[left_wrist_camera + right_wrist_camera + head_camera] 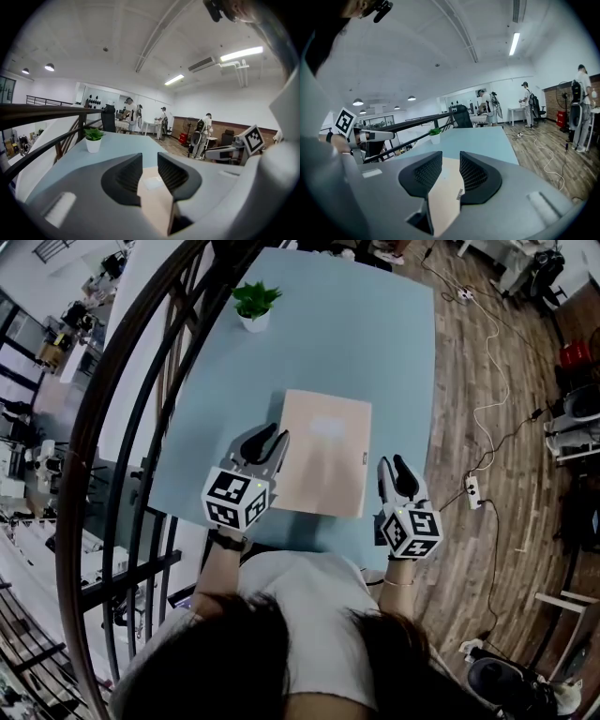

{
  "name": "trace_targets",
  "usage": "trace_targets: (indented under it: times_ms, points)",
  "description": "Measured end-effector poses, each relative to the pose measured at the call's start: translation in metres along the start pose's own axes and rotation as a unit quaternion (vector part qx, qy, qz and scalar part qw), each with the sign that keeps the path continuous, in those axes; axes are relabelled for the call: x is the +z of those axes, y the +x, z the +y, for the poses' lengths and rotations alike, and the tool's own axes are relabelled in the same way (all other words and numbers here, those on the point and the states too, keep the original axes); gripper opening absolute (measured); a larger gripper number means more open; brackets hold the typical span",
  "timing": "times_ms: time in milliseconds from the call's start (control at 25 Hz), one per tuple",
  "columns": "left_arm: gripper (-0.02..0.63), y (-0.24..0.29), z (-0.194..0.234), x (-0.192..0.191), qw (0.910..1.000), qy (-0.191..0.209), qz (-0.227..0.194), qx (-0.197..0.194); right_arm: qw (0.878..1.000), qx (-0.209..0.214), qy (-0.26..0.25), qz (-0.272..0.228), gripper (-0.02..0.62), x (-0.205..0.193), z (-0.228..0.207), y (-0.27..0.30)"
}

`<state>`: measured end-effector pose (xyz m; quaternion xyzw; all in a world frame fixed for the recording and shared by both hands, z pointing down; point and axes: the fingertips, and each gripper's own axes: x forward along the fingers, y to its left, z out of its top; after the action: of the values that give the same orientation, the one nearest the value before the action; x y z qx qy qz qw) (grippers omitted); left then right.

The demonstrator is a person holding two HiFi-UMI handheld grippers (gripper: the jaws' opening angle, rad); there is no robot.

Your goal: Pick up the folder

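Left tongs [271, 440], right tongs [395, 466] flank folder [323, 456] edges.

Open office: desks [520, 110], swivel chairs [462, 116]

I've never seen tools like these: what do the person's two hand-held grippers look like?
The left gripper and the right gripper each have a pale grey body with two black, ribbed jaws. Each carries a white cube printed with black square markers. The person wears a white top.

Left gripper [270, 442] and right gripper [395, 468] held side by side, jaws narrowly apart
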<state>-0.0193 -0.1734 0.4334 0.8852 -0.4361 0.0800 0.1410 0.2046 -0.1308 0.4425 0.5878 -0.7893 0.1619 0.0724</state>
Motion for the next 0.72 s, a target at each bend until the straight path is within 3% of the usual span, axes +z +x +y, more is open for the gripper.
trace_targets:
  times_ms: [440, 720]
  points:
    - [0.104, 0.013, 0.014, -0.02, 0.9991, -0.02, 0.034, -0.017, 1.0, 0.006, 0.019, 0.025, 0.092, -0.014, 0.007, 0.014]
    - [0.114, 0.018, 0.021, -0.05, 0.9957, -0.061, 0.066, -0.02, 0.998, 0.015, 0.039, 0.052, 0.092, -0.035, 0.004, 0.017]
